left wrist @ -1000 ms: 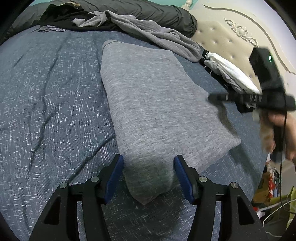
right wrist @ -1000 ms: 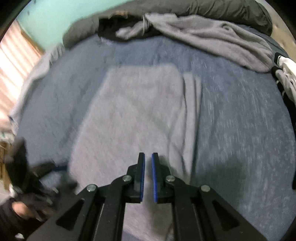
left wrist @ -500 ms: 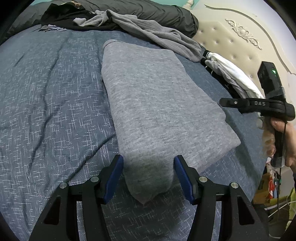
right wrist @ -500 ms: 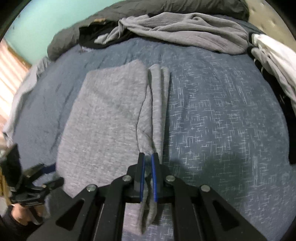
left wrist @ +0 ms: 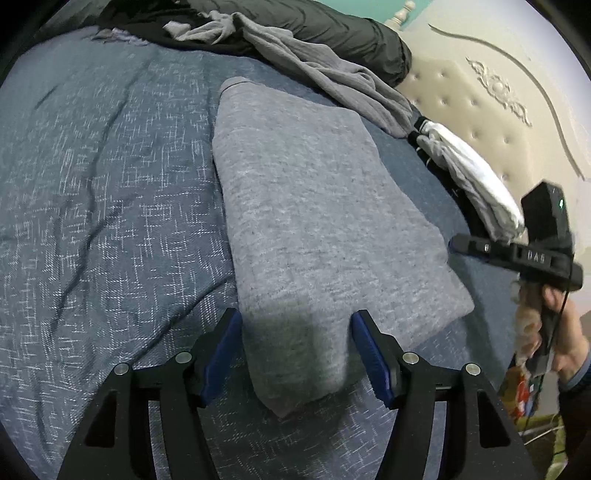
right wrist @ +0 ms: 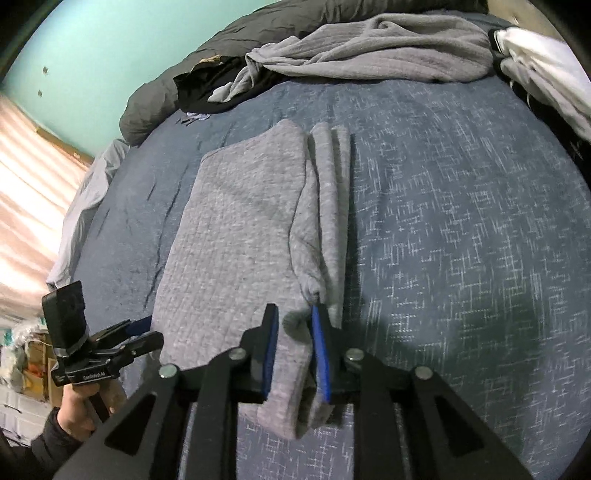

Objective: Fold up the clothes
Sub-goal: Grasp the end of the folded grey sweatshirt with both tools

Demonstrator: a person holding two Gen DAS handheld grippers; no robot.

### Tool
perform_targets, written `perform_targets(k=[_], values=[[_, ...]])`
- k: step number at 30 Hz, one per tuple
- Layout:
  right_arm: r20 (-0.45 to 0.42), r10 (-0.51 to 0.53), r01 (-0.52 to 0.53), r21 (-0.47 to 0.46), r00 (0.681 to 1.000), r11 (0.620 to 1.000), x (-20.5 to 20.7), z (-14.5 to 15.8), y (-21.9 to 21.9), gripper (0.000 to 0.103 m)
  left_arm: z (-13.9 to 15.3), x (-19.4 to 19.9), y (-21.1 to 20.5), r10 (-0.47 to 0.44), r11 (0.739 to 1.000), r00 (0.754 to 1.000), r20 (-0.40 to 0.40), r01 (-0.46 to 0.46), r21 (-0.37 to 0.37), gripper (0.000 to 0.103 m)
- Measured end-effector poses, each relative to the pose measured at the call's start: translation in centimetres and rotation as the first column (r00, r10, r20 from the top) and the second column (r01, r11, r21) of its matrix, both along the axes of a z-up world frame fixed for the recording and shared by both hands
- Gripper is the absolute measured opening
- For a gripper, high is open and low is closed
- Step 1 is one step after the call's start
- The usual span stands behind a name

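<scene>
A folded grey garment (left wrist: 317,221) lies flat on the blue bedspread (left wrist: 92,184). My left gripper (left wrist: 295,326) hangs over its near corner with the jaws opening. That corner lies between the blue pads (left wrist: 225,350), which do not press on it. In the right wrist view the garment (right wrist: 236,229) shows stacked fold edges along its right side. My right gripper (right wrist: 294,314) is at the near end of that edge, its jaws opening, with the cloth loose between the pads (right wrist: 320,354). Each gripper also shows in the other's view, the right gripper (left wrist: 458,244) and the left gripper (right wrist: 144,334).
A crumpled grey garment (right wrist: 388,51) and dark clothes (right wrist: 207,88) lie at the far side against a dark duvet (left wrist: 351,33). A white and black garment (left wrist: 476,184) lies by the cream tufted headboard (left wrist: 498,122). Clutter sits on the floor past the bed's edge (left wrist: 524,398).
The right gripper came down onto the garment's right fold edge, shut on it half a second ago, and now its jaws have parted. The left gripper's jaws stand slightly wider.
</scene>
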State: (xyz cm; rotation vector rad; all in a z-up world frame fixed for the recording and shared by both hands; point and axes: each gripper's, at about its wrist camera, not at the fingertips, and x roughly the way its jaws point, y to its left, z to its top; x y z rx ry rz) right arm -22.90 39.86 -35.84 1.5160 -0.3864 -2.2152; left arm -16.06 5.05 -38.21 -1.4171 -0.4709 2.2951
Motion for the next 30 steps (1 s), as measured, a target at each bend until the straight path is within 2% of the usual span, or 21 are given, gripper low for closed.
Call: perform_targets(k=[1,3,5,8,11,15,19,25,30], values=[[0.009,0.002,-0.002,-0.006,1.0,1.0,0.0,-0.1,0.0,0.043,0.0,-0.1,-0.2,0.008,1.0,1.0,0.004,-0.009,0.01,0.067],[0.026,0.005,-0.005,-0.017,1.0,1.0,0.0,-0.4,0.1,0.054,-0.1,-0.2,-0.5,0.021,0.999,1.0,0.017,-0.021,0.025,0.069],[0.049,0.007,-0.006,-0.027,0.999,1.0,0.0,-0.8,0.1,0.054,-0.2,-0.3,-0.8,0.033,0.998,0.999,0.032,-0.035,0.044,0.07],[0.088,-0.008,0.011,-0.025,0.996,1.0,0.5,-1.9,0.2,0.061,-0.3,-0.1,-1.8,0.067,0.994,0.997,0.048,-0.071,0.081,0.07],[0.133,-0.004,0.01,-0.043,0.991,0.999,0.9,-2.9,0.0,0.061,-0.2,0.3,-2.6,0.102,0.989,0.994,0.048,-0.107,0.106,0.07],[0.157,-0.009,0.017,-0.053,0.988,0.998,1.9,-3.7,-0.2,0.062,-0.7,0.7,-2.4,0.09,0.989,0.994,0.066,-0.097,0.111,0.071],[0.18,-0.048,0.066,-0.091,0.982,0.994,2.9,-4.5,0.5,0.065,-1.6,0.8,-2.4,0.077,0.985,0.992,0.095,-0.09,0.149,0.071],[0.159,-0.067,0.083,-0.099,0.985,0.992,3.4,-4.7,0.2,0.065,-2.7,0.6,-2.0,0.05,0.975,0.99,0.133,-0.077,0.207,0.073],[0.147,-0.026,0.039,-0.08,0.989,0.996,2.9,-4.7,-1.2,0.065,-3.7,0.2,-1.9,0.044,0.964,0.985,0.164,-0.084,0.251,0.075]])
